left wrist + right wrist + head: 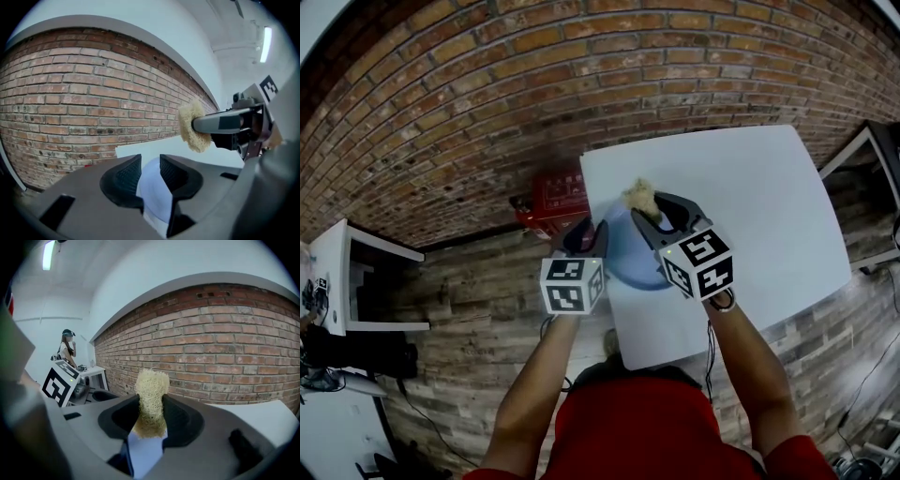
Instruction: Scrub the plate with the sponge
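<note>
A light blue plate (630,262) lies near the left edge of the white table (769,216). My left gripper (587,230) is at the plate's left rim. In the left gripper view its jaws stand apart, with the plate (152,185) showing in the gap between them and the pads not pressing on it. My right gripper (656,208) hovers over the plate's far side, shut on a tan fibrous sponge (641,197). The right gripper view has the sponge (151,399) pinched upright between the pads, above the plate (143,453). From the left gripper view the sponge (192,126) hangs to the upper right.
A red box (553,199) sits on the wooden floor by the table's far left corner, against the brick wall. A white desk (342,272) stands at the far left. A person (68,345) stands in the background of the right gripper view.
</note>
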A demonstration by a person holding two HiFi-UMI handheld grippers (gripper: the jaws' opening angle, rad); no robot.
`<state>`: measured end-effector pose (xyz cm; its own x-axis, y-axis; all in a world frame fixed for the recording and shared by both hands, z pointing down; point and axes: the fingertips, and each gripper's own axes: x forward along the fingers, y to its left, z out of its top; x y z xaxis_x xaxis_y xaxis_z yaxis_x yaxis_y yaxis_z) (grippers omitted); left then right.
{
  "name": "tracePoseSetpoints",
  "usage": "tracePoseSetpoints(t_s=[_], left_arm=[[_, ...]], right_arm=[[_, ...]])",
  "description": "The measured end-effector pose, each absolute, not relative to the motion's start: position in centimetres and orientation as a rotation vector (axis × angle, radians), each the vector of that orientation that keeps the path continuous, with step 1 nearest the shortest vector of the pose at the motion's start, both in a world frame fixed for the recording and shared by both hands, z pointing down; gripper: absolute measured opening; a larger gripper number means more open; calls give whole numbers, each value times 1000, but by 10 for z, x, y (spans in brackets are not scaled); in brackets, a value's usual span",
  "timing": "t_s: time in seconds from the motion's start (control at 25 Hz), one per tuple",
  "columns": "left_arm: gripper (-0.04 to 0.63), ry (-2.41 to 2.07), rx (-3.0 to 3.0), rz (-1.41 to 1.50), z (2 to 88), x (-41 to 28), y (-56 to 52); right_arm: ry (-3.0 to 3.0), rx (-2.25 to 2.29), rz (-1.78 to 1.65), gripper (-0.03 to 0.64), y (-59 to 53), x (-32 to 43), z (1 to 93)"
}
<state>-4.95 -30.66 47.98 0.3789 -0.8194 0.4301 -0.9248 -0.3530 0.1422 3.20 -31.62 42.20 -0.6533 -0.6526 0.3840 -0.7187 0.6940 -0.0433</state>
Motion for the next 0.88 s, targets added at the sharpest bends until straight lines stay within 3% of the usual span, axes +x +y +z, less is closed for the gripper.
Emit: tracePoseSetpoints(t_s=[0.32, 0.72, 0.88], left_arm=[[189, -1401, 2105, 521, 538, -55, -309], [187, -1290, 1929, 614, 586, -51, -304], [149, -1273, 1917, 643, 592, -48, -303]], right_arm=[[-2383, 984, 436, 153, -330, 11, 485], [-2170, 914, 578, 153, -341, 3, 552], [-2145, 875, 604, 153, -339, -4, 567]])
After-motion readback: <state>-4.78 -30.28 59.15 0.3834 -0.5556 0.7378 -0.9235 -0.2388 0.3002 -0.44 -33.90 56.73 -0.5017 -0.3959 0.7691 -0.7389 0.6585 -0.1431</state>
